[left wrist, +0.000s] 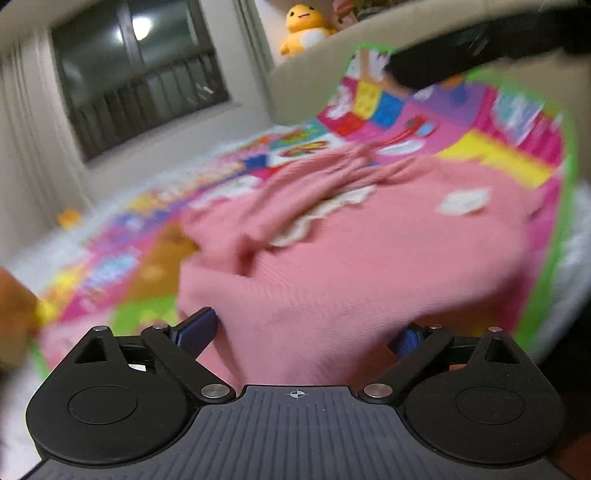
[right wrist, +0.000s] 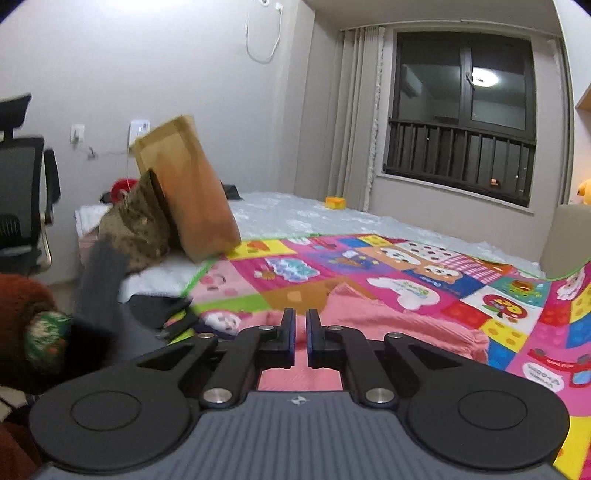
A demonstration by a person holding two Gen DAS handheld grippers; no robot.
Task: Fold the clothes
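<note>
A pink knit garment with a cream frilled collar lies bunched on the colourful play mat. My left gripper is open, its blue-padded fingers spread wide, and a hump of the pink cloth sits between them. This view is motion-blurred. In the right wrist view the same pink garment lies just ahead and below. My right gripper has its fingers nearly together, and pink cloth fills the thin gap between them.
A brown paper bag and a speckled cushion lean at the mat's far left corner. Dark folded items lie at the left edge. A beige headboard with a yellow plush toy stands behind the mat. An office chair is far left.
</note>
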